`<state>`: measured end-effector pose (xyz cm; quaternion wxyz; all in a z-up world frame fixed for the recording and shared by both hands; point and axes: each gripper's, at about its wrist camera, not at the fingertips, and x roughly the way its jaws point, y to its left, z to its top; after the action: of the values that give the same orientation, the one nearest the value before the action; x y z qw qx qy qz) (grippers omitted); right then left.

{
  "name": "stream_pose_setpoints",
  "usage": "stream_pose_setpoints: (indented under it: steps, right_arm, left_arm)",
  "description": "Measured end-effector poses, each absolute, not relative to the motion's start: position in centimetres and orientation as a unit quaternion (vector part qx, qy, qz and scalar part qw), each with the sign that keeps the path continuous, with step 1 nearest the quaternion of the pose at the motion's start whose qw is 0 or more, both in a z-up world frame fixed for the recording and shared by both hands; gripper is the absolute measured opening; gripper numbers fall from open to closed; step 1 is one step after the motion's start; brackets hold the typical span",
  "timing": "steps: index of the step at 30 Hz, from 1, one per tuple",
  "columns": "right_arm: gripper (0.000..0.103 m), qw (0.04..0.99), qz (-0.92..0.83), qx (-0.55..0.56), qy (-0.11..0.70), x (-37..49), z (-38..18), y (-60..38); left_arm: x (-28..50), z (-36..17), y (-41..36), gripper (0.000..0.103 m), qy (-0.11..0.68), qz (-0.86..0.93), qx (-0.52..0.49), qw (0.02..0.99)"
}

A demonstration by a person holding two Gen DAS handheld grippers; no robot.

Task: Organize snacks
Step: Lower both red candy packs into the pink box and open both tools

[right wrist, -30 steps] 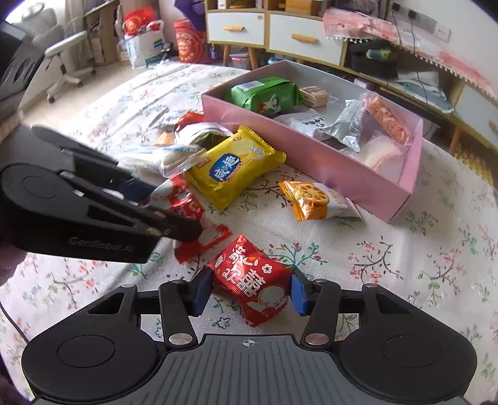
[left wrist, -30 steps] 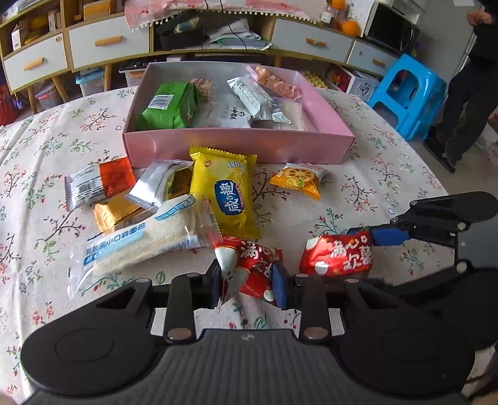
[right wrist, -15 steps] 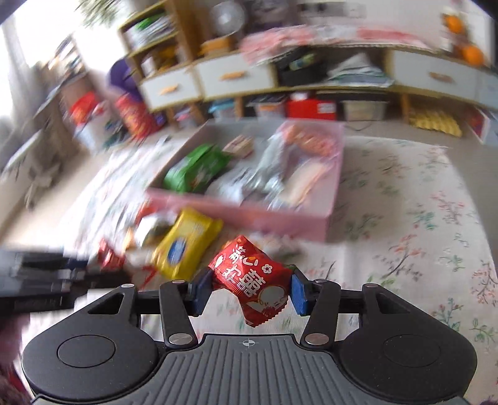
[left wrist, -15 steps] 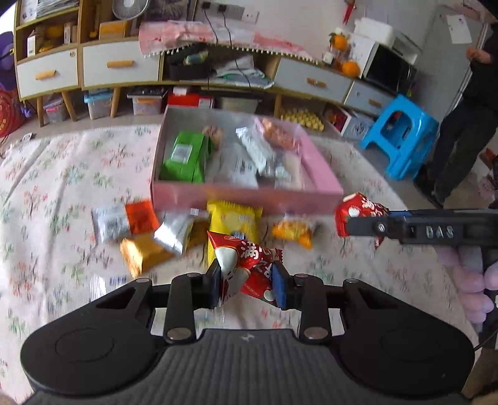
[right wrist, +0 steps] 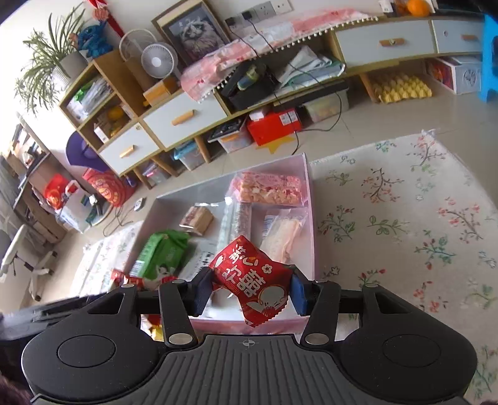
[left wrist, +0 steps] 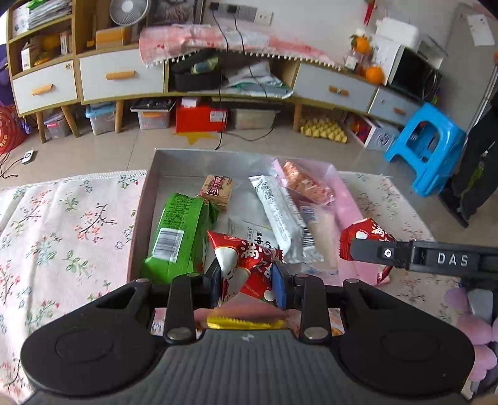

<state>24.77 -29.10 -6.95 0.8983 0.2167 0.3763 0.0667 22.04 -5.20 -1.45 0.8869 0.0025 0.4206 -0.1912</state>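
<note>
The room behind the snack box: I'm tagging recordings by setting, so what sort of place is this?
Most likely a lived-in home living room. A long wooden sideboard with drawers holds a desk fan and a framed cat picture, and a blue plastic stool stands on the tiled floor.

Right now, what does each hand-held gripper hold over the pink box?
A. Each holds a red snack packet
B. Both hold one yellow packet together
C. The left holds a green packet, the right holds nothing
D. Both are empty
A: the left hand-held gripper is shut on a red snack packet, and the right hand-held gripper is shut on a second red packet, both above the pink box.
</note>
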Motion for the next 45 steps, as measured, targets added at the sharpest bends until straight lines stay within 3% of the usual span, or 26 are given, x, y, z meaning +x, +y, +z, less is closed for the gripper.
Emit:
stream_pose_setpoints:
  steps: [14, 25, 29, 35, 38, 45]
  right_arm:
    - [0.051, 0.887, 0.091, 0.217, 0.397, 25.9, -8.1, -29.4]
    - [0.051, 0.890, 0.094, 0.194, 0.402, 25.8, -8.0, -28.9]
    - [0.053, 0.889, 0.096, 0.193, 0.403, 25.7, -7.8, -28.9]
    - [0.072, 0.884, 0.100, 0.232, 0.394, 25.4, -6.9, -29.9]
    - [0.072, 0.886, 0.099, 0.231, 0.389, 24.9, -6.2, -30.0]
    - [0.078, 0.894, 0.095, 0.205, 0.388, 23.3, -4.7, -29.0]
  left_arm:
    - [24.1, -3.0, -5.1, 0.030, 0.486, -0.202, -0.001, 0.850]
    - [23.8, -3.9, -5.4, 0.031, 0.469, -0.205, -0.020, 0.859]
    - [23.6, -3.2, -5.5, 0.040, 0.457, -0.204, -0.005, 0.866]
    - [23.0, -2.4, -5.1, 0.056, 0.444, -0.199, -0.010, 0.874]
    - [22.5, -2.1, -5.0, 0.057, 0.442, -0.202, -0.006, 0.874]
    - [20.9, -0.7, -4.9, 0.072, 0.428, -0.208, -0.001, 0.880]
